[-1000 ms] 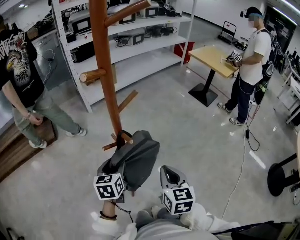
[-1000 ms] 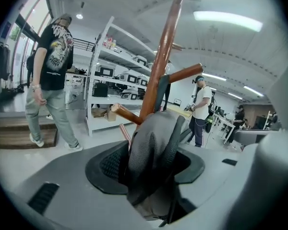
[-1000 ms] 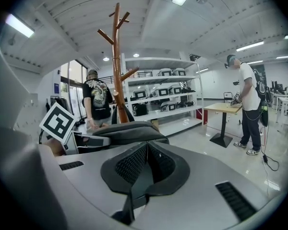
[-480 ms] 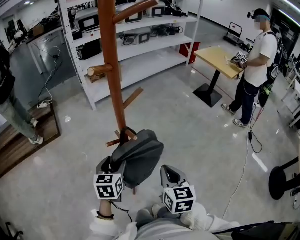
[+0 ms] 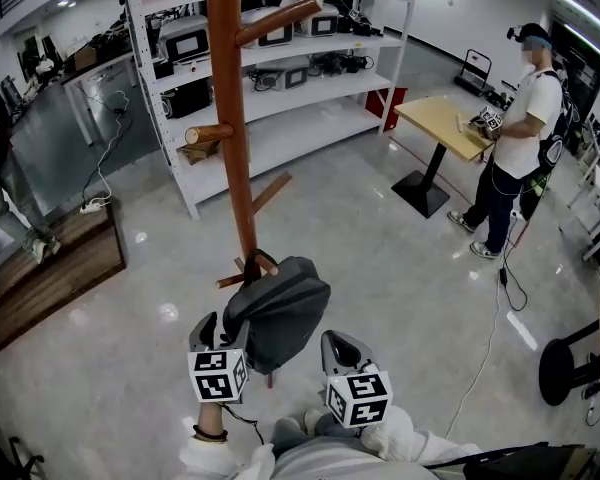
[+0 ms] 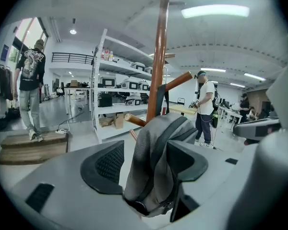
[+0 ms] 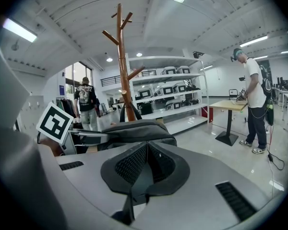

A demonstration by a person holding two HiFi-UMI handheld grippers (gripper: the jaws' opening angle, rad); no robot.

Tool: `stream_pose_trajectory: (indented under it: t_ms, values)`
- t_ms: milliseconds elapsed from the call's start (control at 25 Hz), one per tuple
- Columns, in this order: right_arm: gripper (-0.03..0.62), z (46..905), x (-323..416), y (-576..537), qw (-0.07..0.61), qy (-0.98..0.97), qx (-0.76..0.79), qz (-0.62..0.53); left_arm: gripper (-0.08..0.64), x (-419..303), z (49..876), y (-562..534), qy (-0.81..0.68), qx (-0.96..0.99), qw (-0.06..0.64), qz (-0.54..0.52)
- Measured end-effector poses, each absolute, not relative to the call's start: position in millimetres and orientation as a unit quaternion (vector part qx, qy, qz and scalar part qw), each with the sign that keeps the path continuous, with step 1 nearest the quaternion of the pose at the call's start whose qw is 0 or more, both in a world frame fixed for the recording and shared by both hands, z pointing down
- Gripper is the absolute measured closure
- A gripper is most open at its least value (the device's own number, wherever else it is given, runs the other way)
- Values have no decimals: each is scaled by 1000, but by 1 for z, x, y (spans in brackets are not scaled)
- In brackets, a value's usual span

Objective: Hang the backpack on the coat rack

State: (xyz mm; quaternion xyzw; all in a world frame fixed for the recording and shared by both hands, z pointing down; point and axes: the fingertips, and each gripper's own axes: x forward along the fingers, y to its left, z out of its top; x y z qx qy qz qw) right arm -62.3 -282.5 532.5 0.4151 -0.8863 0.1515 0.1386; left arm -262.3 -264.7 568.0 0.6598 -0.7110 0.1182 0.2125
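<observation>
- The left gripper (image 6: pixel 145 164) stands wide. Its jaws have just been opening, and a fold of the grey backpack (image 5: pixel 280 313) is between them. The left pad is clear of the cloth, while the right pad lies against it or just beside it.
- Risk here: if this gripper pulls back while the fold sits on that right pad, the textured pad could catch the cloth or a strap and drag the bag along.
- The coat rack (image 5: pixel 230 138) rises just behind, its pole straight up out of the top of the head view.
- The backpack hangs low on it, its top loop (image 5: pixel 263 261) over a short low peg (image 5: pixel 232 281) beside the pole. The body sags toward the person.
- Risk here: the peg looks short and only slightly raised, so a tug toward the person could slide the loop off and drop the bag to the floor (image 5: pixel 400 258).
- A harder pull could also rock the rack, since the weight hangs on one side. Its base is hidden, so I cannot judge how firmly it stands.
- The right gripper (image 7: pixel 146 150) has its jaws together with nothing between them. It sits near the bag's lower right side, not touching it as far as I can tell.
- Risk here: lifting or swinging it leftward could nudge the bag and set it swaying on the peg.
</observation>
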Motion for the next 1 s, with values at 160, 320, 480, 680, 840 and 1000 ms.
stream_pose_trajectory:
  t_ms: [160,320,480,680,840,1000]
  values:
    - [578,532,-63,-279,137,-889,411,151,307,-259,560,-258,-715,660,211,98]
    - [578,532,-64,-275,136,-891,405,152,307,-247,546,-250,-707,672,205,82]
    - [578,532,-68,-270,135,-894,398,153,307,-231,532,-241,-703,680,205,38]
    - [578,532,-73,-263,135,-899,388,154,307,-222,522,-225,-740,649,177,9]
    - [578,532,-80,-257,136,-906,371,152,308,-215,514,-208,-761,631,148,-8]
    - [578,529,-88,-249,141,-916,347,145,503,-211,511,-194,-783,605,147,-9]
